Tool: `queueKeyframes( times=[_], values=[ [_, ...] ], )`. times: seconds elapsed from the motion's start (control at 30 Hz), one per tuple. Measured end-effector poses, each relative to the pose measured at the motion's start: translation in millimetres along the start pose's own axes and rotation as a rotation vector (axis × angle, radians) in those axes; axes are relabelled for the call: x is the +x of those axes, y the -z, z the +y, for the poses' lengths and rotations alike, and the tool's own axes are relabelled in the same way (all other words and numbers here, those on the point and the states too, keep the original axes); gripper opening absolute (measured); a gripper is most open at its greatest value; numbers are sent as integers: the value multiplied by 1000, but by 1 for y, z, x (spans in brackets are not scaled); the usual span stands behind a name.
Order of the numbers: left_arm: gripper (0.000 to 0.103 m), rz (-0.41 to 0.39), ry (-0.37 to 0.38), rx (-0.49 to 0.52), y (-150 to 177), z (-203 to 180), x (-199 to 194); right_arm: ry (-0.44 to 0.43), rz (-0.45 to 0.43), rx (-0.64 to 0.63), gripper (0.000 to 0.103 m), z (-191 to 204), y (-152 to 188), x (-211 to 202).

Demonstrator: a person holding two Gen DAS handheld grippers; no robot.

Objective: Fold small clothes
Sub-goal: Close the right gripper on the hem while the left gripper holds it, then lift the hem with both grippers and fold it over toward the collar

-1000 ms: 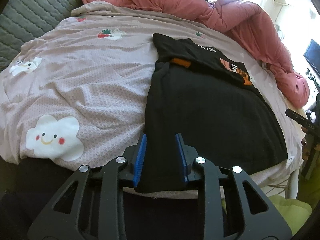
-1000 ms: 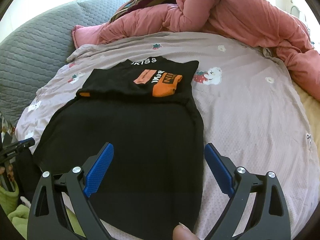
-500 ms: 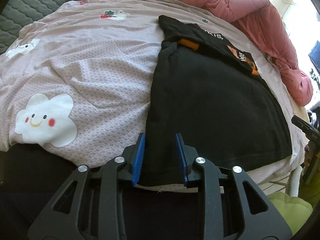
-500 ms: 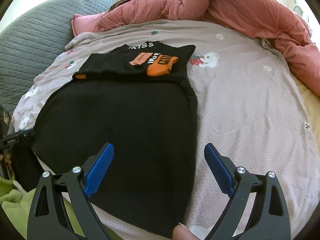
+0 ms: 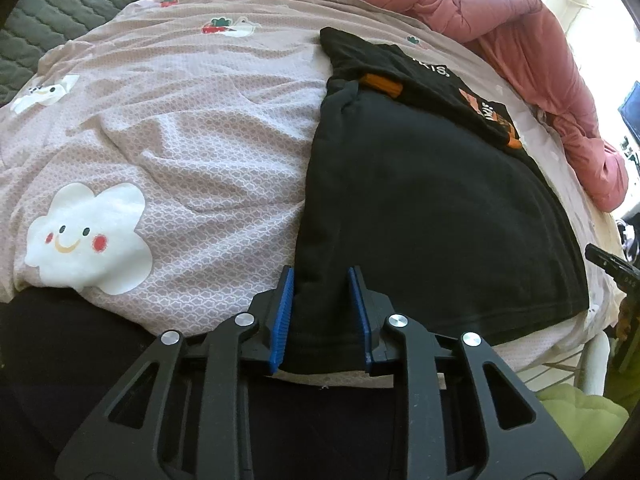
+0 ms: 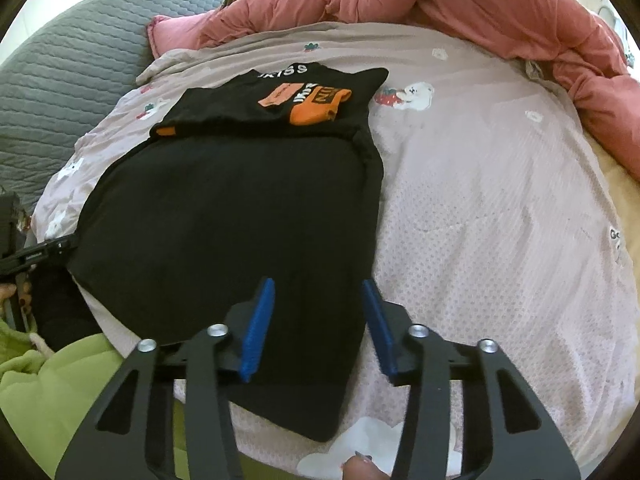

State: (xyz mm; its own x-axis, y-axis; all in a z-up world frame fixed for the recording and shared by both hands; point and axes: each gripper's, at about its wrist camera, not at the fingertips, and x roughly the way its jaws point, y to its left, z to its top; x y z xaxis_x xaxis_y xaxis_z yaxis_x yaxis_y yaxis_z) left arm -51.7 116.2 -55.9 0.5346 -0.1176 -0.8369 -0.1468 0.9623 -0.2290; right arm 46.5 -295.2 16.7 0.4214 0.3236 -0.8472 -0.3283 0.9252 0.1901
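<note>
Lying flat on the pink sheet [image 6: 500, 200], the black T-shirt [image 6: 248, 216] had its top already folded over; the bottom fold remained. Its near-left corner was clamped by the left gripper [image 5: 322, 312], while the right gripper [image 6: 316, 328] was closing around the near-right hem.

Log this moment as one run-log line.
left gripper: shut on black shirt hem | right gripper: closing around opposite hem corner | pink sheet

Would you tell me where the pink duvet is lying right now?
The pink duvet is bunched along the bed's far edge in both views, beyond the black garment, curving down the right side.
</note>
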Motion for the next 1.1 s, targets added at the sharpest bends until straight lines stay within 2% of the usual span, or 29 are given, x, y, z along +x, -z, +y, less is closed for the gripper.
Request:
queueKeyframes(
  times=[0.33, 0.6, 0.63, 0.77, 0.97, 1.03, 1.07, 1.1],
  values=[
    [20, 2, 2, 0, -1, 0, 0, -7, 55, 30, 39, -8, 5, 17],
    [20, 7, -1, -6, 0, 1, 3, -56, 66, 65, 38, -18, 12, 23],
    [20, 7, -2, -7, 0, 1, 4, -59, 65, 60, 34, -17, 13, 22],
    [20, 9, -5, -14, -1, 0, 5, -79, 60, 40, 28, -13, 15, 19],
    [21, 0, 8, -42, -3, 4, 11, -97, 49, 49, 26, -14, 18, 23],
    [16, -4, -2, -39, -3, 4, 10, -97, 31, 36, 12, -13, 16, 18],
    [9, -7, -7, -34, -3, 3, 9, -99, 23, 34, 9, -13, 15, 16],
    [7, -11, -9, -27, -3, 1, 7, -109, 8, 36, 9, -14, 13, 11]
  ],
)
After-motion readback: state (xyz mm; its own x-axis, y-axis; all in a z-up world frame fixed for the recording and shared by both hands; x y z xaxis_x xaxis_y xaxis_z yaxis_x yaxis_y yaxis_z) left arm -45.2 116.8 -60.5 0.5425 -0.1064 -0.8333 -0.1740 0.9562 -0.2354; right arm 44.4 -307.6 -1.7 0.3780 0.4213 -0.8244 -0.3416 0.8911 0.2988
